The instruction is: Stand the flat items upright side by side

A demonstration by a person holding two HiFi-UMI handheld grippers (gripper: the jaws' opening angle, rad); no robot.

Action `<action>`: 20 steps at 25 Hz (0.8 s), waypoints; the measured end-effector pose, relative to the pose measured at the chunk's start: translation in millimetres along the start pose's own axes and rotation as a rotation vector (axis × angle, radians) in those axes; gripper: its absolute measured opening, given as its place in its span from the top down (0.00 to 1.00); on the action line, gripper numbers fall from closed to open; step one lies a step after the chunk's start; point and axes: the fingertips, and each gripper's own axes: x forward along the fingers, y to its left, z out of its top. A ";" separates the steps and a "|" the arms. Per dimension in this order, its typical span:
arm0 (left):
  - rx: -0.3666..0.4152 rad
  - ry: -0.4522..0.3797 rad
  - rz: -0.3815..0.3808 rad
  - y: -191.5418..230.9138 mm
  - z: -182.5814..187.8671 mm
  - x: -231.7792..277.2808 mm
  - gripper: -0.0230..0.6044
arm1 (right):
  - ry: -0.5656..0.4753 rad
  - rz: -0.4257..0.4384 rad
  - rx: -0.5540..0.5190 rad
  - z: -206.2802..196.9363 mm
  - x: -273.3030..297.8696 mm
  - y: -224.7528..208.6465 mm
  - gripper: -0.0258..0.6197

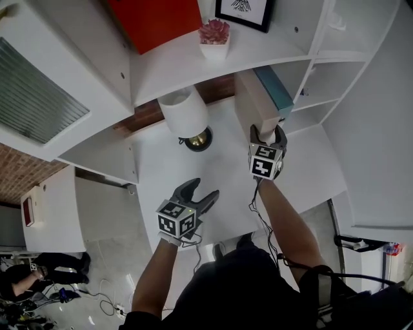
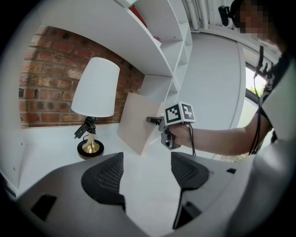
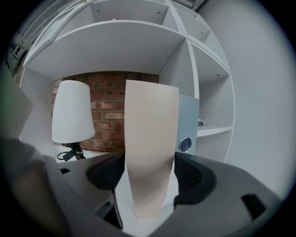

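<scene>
A beige book (image 1: pixel 255 103) stands tilted on the white desk (image 1: pixel 226 193), its spine between the jaws of my right gripper (image 1: pixel 268 133), which is shut on it. In the right gripper view the beige book (image 3: pixel 150 148) fills the gap of my right gripper (image 3: pixel 150 180). Right behind it a grey-blue book (image 3: pixel 188 125) stands upright against the shelf divider; from the head view this grey-blue book (image 1: pixel 274 87) looks teal. My left gripper (image 1: pixel 203 190) hovers open and empty over the desk's front. Its own view shows the left gripper (image 2: pixel 147 171) facing the beige book (image 2: pixel 138 122).
A table lamp (image 1: pixel 184 109) with a white shade and brass base stands on the desk, left of the books, by the brick wall (image 2: pixel 46 69). White shelves above hold a red box (image 1: pixel 158 22), a potted plant (image 1: pixel 215 38) and a framed picture (image 1: pixel 245 13).
</scene>
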 end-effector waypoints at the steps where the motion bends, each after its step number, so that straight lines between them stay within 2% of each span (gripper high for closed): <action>1: -0.002 -0.002 0.001 0.4 0.2 1.3 0.45 | -0.007 0.009 -0.001 0.7 -3.5 1.5 0.44; 4: -0.010 -0.016 -0.001 0.0 2.7 4.8 0.45 | -0.023 0.016 -0.024 0.4 -17.9 4.1 0.44; 10: -0.023 -0.032 -0.018 -5.2 5.0 10.7 0.45 | -0.015 0.056 0.014 -14.6 -40.4 11.5 0.54; 12: -0.030 -0.035 -0.021 -5.7 4.6 12.4 0.45 | -0.001 0.079 0.018 -18.2 -35.7 18.4 0.57; 20: -0.054 -0.037 0.011 5.9 1.9 5.0 0.45 | 0.016 0.089 0.025 -12.3 -7.9 27.8 0.58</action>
